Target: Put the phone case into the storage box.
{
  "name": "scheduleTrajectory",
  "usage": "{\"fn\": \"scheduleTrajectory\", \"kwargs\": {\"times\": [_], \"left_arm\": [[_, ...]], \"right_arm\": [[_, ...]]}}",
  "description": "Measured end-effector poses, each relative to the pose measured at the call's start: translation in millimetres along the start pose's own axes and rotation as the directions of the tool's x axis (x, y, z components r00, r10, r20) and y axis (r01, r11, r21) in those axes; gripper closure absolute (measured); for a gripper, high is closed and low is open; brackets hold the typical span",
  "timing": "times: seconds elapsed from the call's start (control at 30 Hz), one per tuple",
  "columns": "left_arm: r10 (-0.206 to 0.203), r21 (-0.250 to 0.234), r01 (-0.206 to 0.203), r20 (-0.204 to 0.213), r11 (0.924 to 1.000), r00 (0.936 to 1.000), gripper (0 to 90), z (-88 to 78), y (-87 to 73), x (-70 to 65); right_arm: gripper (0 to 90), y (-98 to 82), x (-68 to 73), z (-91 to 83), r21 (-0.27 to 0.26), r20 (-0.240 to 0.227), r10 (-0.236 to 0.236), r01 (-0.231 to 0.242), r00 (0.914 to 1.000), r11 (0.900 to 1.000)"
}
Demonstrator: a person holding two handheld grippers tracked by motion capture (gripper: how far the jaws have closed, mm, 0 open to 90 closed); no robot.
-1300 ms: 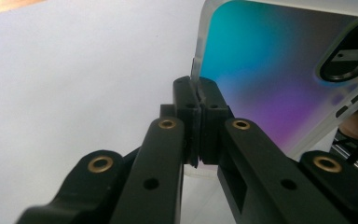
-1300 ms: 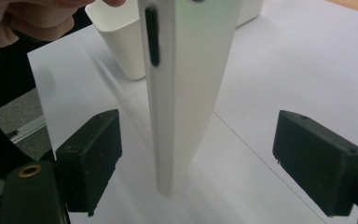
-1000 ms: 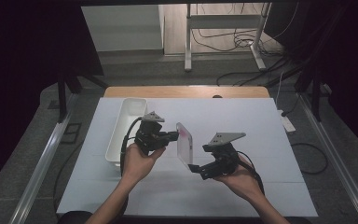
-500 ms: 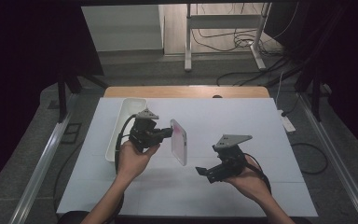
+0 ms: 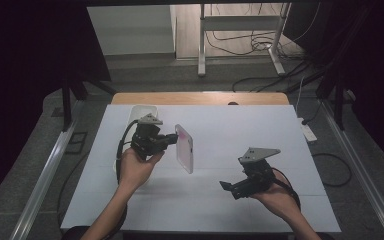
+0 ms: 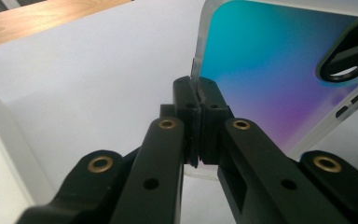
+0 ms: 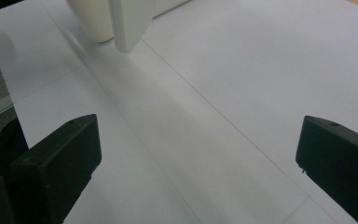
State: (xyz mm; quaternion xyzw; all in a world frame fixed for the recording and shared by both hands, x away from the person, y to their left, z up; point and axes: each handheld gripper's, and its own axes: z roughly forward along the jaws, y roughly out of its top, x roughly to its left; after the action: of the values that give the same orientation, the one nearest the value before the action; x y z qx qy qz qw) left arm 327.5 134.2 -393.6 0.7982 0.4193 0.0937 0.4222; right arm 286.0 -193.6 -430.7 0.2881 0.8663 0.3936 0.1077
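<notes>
White paper covers the tabletop (image 5: 280, 145), with dark floor around it. At centre left of the high view, the left gripper (image 5: 166, 140) is clenched on 1 edge of a clear, pink-tinted phone case (image 5: 184, 148), held upright in the air. The right gripper (image 5: 228, 187), lower right, stands released and empty. That thin edge grip could let the case pivot or slip. Open room lies right; a white tray (image 5: 141, 109) crowds the left.

The white table (image 5: 260, 135) is open across its middle and right. A white tray (image 5: 141, 111) borders the left edge. The upright phone case (image 5: 184, 148) blocks passage beside it.
</notes>
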Motion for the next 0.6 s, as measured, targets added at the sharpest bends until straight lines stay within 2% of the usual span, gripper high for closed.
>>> {"fn": "scheduleTrajectory", "kwargs": {"times": [0.6], "left_arm": [[-0.046, -0.013, 0.045, -0.059, 0.9989, 0.9972, 88.2, -17.2, 0.5, 24.8]], "right_arm": [[0.0, -22.5, -11.8, -22.4, 0.013, 0.038, 0.028, -0.029, 0.9989, 0.999]]}}
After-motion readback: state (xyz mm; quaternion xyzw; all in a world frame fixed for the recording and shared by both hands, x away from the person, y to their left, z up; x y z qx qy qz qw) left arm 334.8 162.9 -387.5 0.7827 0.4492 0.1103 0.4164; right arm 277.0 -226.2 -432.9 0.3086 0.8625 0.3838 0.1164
